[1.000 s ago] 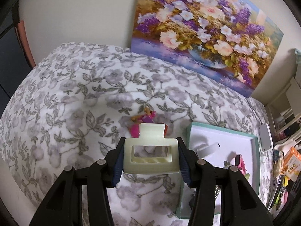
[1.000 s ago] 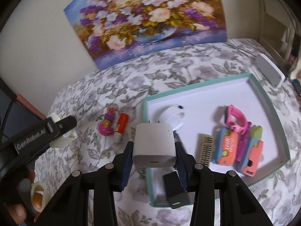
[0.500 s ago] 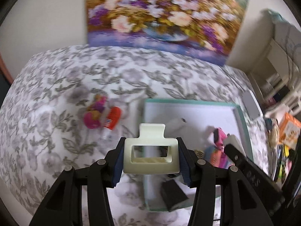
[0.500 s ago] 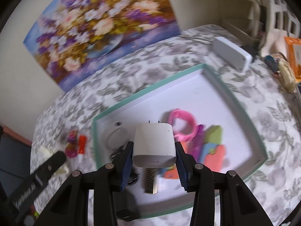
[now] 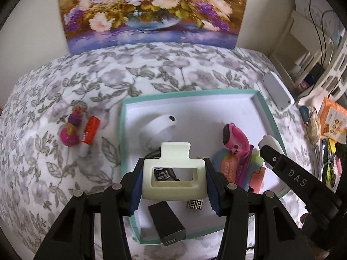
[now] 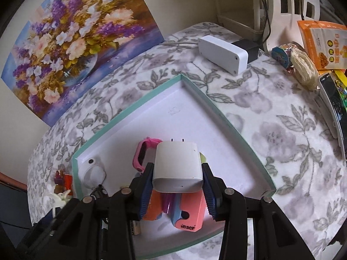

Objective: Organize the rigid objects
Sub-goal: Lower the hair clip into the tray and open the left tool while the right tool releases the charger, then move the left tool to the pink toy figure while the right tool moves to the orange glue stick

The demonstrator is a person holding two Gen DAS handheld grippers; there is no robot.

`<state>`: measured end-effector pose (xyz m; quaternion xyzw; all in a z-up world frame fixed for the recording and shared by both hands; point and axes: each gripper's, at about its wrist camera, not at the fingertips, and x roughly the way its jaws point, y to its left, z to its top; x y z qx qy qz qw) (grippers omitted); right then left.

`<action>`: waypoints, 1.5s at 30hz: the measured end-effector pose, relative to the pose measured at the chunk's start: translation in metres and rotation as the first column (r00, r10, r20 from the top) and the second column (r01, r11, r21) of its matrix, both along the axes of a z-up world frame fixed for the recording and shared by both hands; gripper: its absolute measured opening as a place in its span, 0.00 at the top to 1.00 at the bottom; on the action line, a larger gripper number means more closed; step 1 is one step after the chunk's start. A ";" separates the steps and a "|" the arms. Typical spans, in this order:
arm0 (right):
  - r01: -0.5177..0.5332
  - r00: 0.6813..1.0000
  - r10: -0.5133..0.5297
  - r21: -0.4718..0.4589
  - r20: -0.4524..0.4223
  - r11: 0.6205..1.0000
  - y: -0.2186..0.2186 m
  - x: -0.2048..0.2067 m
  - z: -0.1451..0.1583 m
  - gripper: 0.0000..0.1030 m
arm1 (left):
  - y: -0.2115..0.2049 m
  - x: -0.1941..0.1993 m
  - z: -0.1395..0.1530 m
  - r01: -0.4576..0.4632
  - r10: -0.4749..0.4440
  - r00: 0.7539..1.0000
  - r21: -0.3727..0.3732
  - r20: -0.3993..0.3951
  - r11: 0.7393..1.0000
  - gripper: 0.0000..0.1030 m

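Note:
My left gripper [image 5: 173,181] is shut on a cream hair claw clip [image 5: 173,173], held above the near left part of the teal-rimmed white tray [image 5: 195,93]. My right gripper [image 6: 176,175] is shut on a white plug charger [image 6: 176,166], prongs pointing away, over the tray [image 6: 216,108] near its middle. In the tray lie a white round camera [image 5: 158,127], a pink watch [image 5: 235,137], coloured cases [image 6: 188,212], a black power bank [image 5: 167,223] and a patterned block [image 5: 195,203]. A pink doll toy [image 5: 71,130] and an orange tube [image 5: 90,130] lie on the cloth left of the tray.
The table wears a grey floral cloth [image 5: 65,184]. A flower painting [image 5: 151,10] leans on the back wall. A white box [image 6: 223,52] lies beyond the tray. Snack packs [image 6: 321,45], a tape roll [image 6: 282,54] and a phone [image 6: 334,104] crowd the right edge.
Both grippers moved right, from the bare cloth and the tray's left edge to over the tray, and came lower. Each kept its hold on its object.

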<state>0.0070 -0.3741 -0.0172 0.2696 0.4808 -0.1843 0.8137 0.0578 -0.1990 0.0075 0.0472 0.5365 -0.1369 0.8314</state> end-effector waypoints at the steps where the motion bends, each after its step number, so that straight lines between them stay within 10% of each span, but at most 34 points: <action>1: 0.000 1.000 0.000 0.002 -0.004 1.000 -0.001 0.000 -0.002 0.56 | -0.002 0.000 -0.003 0.008 -0.008 1.000 -0.001 -0.005 1.000 0.49; 31: 0.028 0.998 -0.027 0.008 -0.058 1.000 -0.006 0.002 -0.019 0.56 | -0.012 0.004 -0.017 0.031 -0.030 0.999 0.029 -0.016 0.999 0.41; 45: 0.007 0.998 -0.009 -0.029 -0.061 1.000 0.003 0.006 -0.014 0.38 | 0.010 0.012 -0.014 -0.075 0.076 0.997 0.030 -0.008 0.997 0.30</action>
